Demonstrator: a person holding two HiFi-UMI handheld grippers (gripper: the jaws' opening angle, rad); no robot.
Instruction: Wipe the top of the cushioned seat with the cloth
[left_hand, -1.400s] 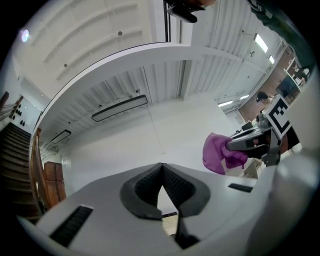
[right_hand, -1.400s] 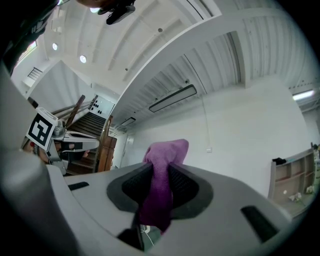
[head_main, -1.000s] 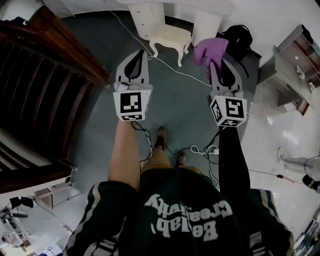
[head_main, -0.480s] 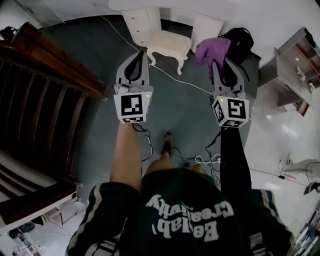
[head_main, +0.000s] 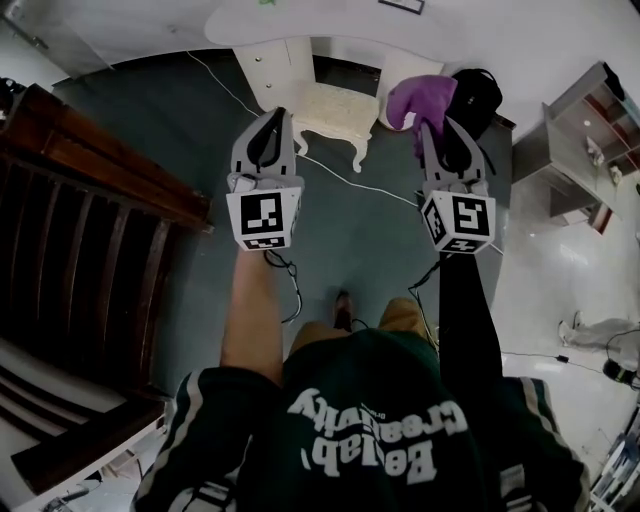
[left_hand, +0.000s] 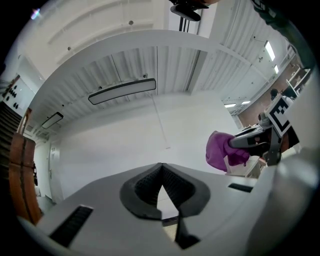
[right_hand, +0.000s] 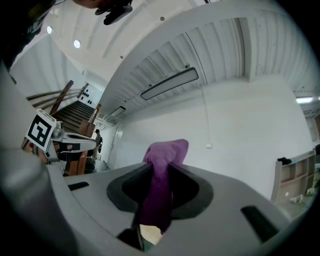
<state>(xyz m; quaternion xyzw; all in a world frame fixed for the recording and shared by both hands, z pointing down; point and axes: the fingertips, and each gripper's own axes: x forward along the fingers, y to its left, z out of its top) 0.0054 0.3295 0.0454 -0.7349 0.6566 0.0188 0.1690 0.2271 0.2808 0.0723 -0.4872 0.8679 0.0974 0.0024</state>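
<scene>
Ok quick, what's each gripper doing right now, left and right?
Left gripper: shut, nothing between its jaws.
Right gripper: shut on the purple cloth.

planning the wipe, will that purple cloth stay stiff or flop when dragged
Probably floppy: the purple cloth bunches and droops where the right gripper pinches it. Likely light, since one pinch holds it. It may fold over when dragged.

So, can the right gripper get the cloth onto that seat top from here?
Probably not yet. The right gripper, shut on the cloth, looks to be held up short of the cushioned seat. Nothing lies on the seat, and only a cable crosses the floor between, so stepping closer should do.
</scene>
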